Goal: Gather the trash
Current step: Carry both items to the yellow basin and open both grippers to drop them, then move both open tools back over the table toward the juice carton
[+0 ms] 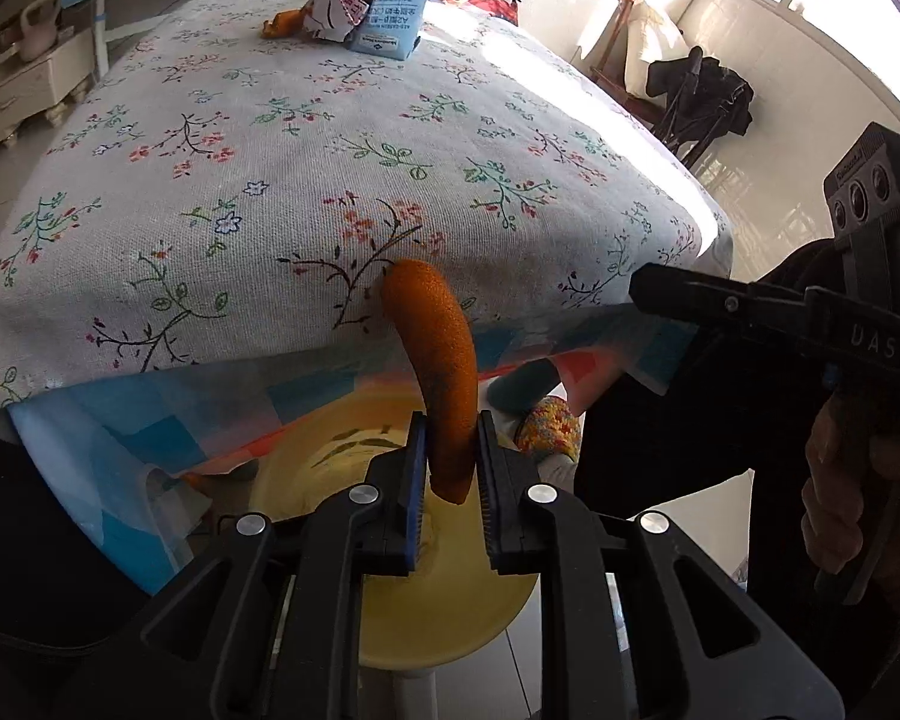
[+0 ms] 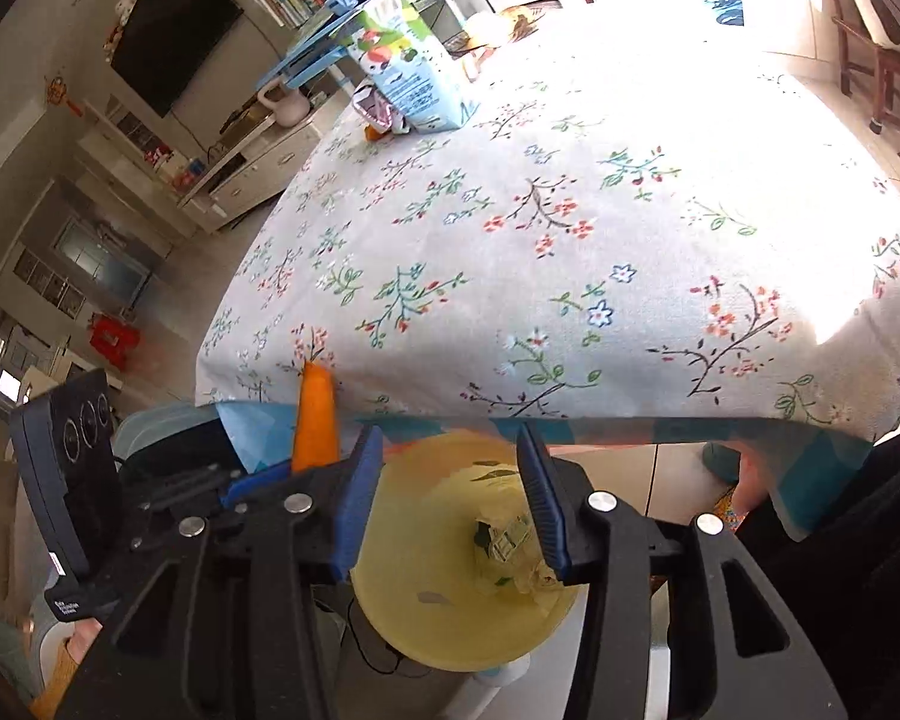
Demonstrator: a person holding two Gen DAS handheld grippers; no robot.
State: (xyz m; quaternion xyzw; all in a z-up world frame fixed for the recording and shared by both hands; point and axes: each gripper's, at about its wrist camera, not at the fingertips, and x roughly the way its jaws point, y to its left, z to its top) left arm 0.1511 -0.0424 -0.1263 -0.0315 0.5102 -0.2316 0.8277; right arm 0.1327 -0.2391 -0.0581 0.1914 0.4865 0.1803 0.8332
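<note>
My left gripper (image 1: 449, 471) is shut on a curved strip of orange peel (image 1: 435, 360) and holds it over a yellow bin (image 1: 450, 618) below the table's near edge. The peel also shows in the right wrist view (image 2: 315, 417), sticking up from the left gripper (image 2: 252, 489). My right gripper (image 2: 450, 492) is open and empty above the same yellow bin (image 2: 426, 570), which holds crumpled wrappers (image 2: 507, 546). It shows from the side in the left view (image 1: 648, 288). A blue milk carton (image 1: 397, 6) (image 2: 411, 78), a crumpled wrapper (image 1: 336, 9) and another piece of peel (image 1: 282, 23) lie at the table's far end.
The table wears a floral cloth (image 1: 330, 180) with a blue patterned cloth (image 1: 150, 420) hanging beneath. A wooden chair (image 2: 882, 60) stands far right, a TV (image 2: 171, 24) and low cabinet (image 2: 246, 162) to the left. A dark bag (image 1: 702, 96) sits on a rack.
</note>
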